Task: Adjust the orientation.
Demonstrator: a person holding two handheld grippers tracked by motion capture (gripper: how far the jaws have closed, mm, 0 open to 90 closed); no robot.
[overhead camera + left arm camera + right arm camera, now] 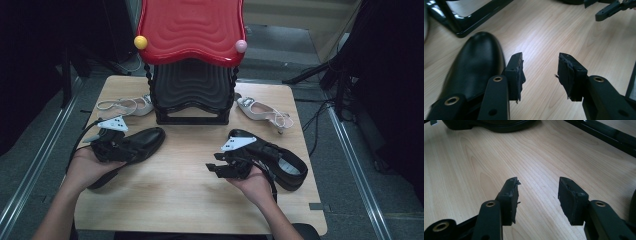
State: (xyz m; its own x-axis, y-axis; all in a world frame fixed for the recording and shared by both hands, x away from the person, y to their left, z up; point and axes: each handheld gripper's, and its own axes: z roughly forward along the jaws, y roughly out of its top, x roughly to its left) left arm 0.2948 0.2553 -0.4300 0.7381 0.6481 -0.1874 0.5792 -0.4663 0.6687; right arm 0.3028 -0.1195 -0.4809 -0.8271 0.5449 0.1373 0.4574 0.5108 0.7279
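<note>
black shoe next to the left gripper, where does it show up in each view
High view: the black shoe lies left of centre, under the left gripper.
Left gripper view: its toe is at lower left, beside the left finger.
Right gripper view: the dark sole at the top edge is probably this shoe.
Shared landmark: black rack base.

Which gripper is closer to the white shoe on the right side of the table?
Right. The right gripper sits beside the black shoe, below and left of that white shoe. The left gripper is across the table, far from it.
</note>
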